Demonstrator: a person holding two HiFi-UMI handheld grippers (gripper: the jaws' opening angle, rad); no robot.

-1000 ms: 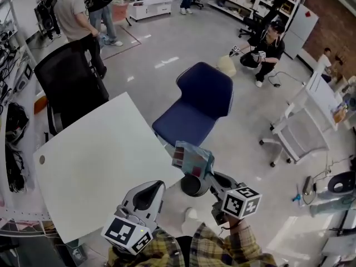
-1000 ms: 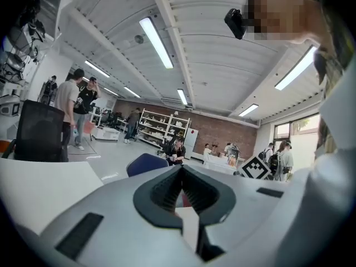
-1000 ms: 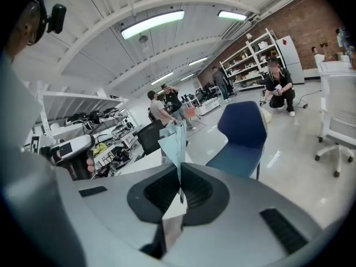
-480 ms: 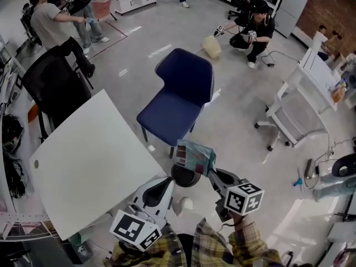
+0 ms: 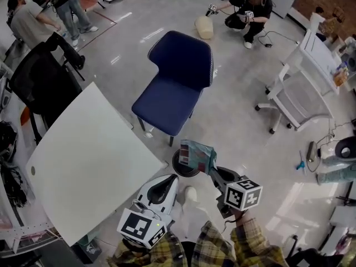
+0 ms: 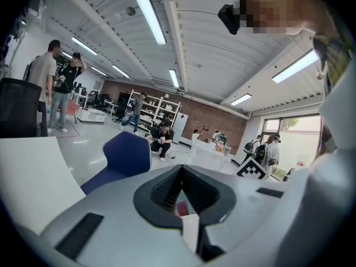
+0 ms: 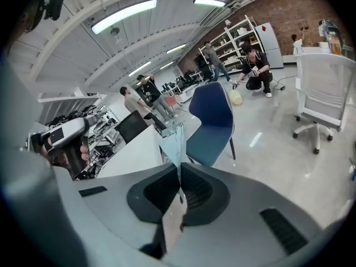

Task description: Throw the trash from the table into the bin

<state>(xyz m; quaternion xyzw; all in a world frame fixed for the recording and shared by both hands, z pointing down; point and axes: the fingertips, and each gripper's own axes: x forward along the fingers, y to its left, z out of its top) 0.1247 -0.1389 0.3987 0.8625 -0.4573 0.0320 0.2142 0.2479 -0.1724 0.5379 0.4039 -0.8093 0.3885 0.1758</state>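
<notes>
Both your grippers have jaws pressed together: the right gripper [image 5: 211,169] clamps a teal wrapper [image 5: 196,156] just by the black bin [image 5: 179,169], the left gripper [image 5: 169,181] grips nothing.

The person wears a yellow-and-dark plaid shirt, its sleeves [image 5: 253,249] reaching the wrists. The left gripper [image 5: 172,178] and right gripper [image 5: 211,172] have smooth pale grey shells with dark ribbed fingers [image 6: 166,191] and flat black rectangular insets [image 6: 78,235]; each carries a cube [image 5: 243,194] of black-and-white square markers
</notes>
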